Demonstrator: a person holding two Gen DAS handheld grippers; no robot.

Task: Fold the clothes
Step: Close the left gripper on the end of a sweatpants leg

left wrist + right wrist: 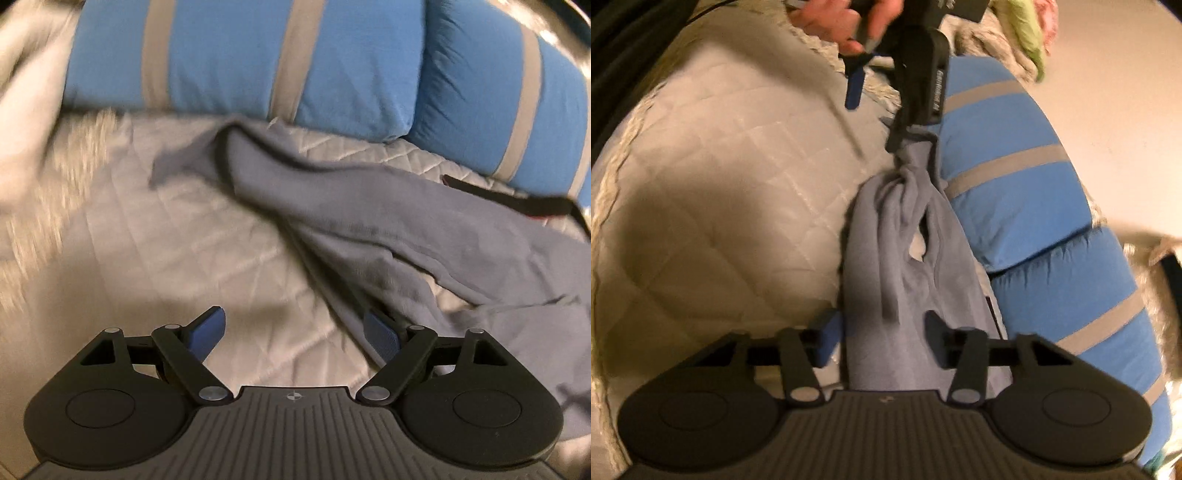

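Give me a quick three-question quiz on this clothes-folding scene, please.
1. True or false: the left hand-held gripper has its jaws shut.
2. The pillows are: A) red, B) blue with grey stripes, C) plain green.
3. What does the grey garment lie on?

Key: 1 false, the jaws stand wide open with nothing between them. 2 B. 3 the quilted bed cover.
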